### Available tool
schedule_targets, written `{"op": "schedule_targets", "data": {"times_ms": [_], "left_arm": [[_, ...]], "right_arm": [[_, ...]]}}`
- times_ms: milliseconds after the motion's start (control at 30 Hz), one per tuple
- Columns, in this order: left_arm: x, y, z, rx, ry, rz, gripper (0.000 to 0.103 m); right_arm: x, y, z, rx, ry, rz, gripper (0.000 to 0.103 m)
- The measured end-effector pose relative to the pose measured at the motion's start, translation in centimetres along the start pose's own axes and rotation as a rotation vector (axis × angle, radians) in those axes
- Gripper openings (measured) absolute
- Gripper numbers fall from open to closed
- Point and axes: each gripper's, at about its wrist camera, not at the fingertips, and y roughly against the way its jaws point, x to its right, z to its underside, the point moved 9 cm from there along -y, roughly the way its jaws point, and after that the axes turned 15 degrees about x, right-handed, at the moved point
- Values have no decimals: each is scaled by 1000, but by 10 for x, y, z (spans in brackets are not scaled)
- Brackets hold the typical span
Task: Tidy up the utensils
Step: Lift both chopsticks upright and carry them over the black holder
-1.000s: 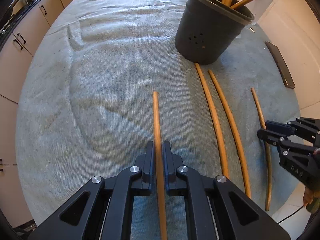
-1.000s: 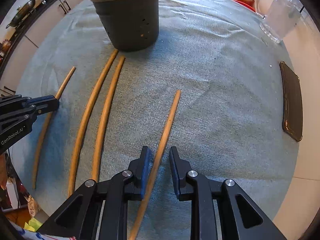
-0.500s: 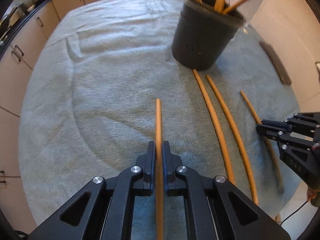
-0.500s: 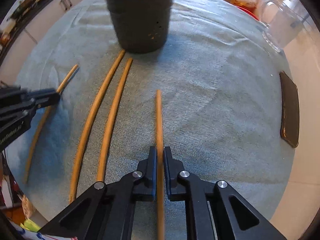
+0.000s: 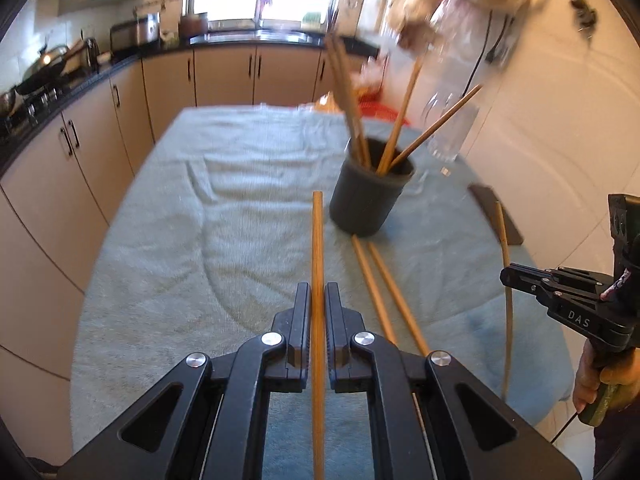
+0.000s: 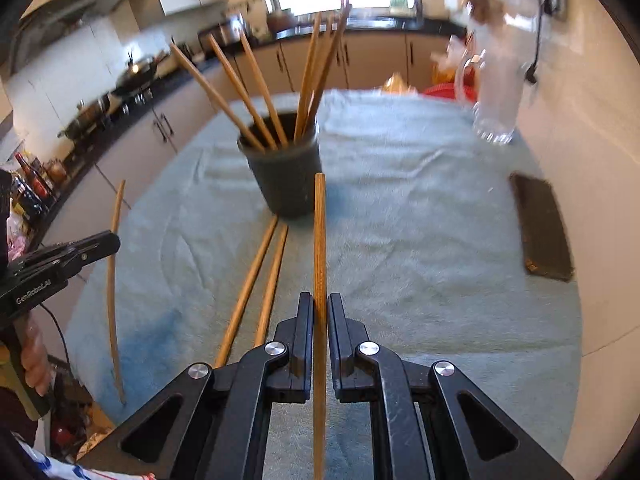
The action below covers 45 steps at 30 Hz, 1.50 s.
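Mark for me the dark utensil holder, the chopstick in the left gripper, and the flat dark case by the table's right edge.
utensil holder (image 5: 366, 204): left wrist view, front wall.
chopstick in the left gripper (image 5: 317, 248): left wrist view, shaft ahead of the fingers.
flat dark case (image 6: 542, 232): right wrist view, top face.

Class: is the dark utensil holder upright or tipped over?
Upright: the holder stands on its base on the towel, chopsticks rising from its open top.

The right hand-held gripper (image 5: 505, 276) reads "DAS"; the left hand-held gripper (image 6: 114, 243), "GenRobot.AI".
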Motion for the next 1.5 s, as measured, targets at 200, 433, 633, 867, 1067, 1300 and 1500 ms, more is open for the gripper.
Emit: {"op": "schedule_targets", "data": {"times_ms": [200,433,633,867,1067,1300,1500], "left_arm": [[9,31,-8,122,11,7,6],[17,49,-8,185,-29,-16,6],[21,68,-15,237,-35,1,6],[20,75,-31,281,2,17,6],[22,76,-50,324,21,27,6],[30,73,-91,375,46,68,6],[40,56,-138,443,35,60,6]], "right_arm": [[0,22,-7,110,-1,-8,7],[-4,41,-10,169,7,-29,7],[-8,52,-14,210,29,-28,7],[-12,58,-31,268,14,-38,7],[-12,60,-51,321,-8,-48,7],[-13,55,-96,402,-44,-63,7],[-14,41,-152,502,-95,-69,7]]}}
